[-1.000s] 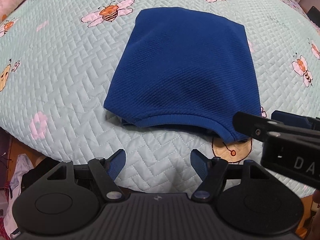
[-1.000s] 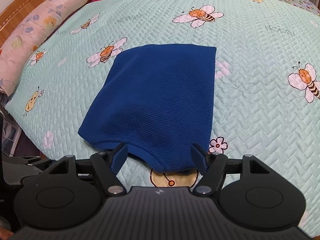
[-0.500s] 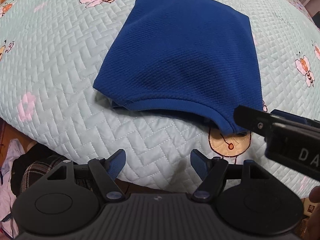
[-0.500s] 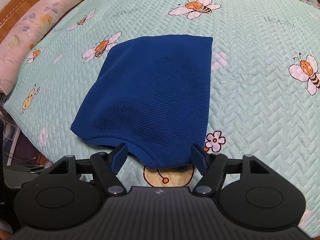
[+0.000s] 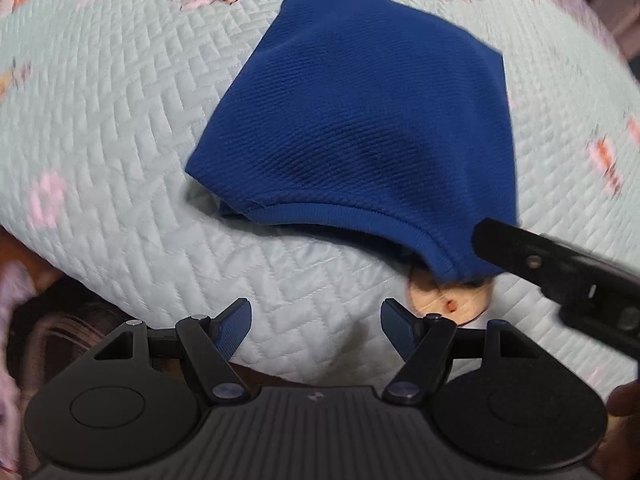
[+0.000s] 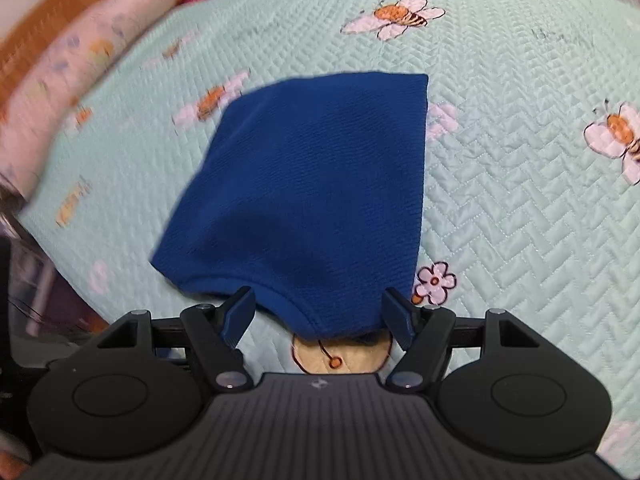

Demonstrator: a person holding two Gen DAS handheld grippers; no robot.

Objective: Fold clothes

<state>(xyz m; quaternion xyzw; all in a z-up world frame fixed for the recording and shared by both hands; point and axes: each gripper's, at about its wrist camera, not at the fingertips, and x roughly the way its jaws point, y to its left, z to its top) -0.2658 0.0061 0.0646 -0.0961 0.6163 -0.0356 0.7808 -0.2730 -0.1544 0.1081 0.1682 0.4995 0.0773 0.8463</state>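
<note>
Blue garment (image 6: 304,200) folded near bed's (image 6: 520,200) near edge. Right claw (image 6: 318,314) agape astride hem corner; left claw (image 5: 316,326) agape, short of hem. Next: nip hem, fold away.

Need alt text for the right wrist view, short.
A folded blue garment lies on a mint quilted bedspread printed with bees. The right gripper is open, its blue fingertips either side of the garment's near hemmed corner, apparently without pressing it.
</note>
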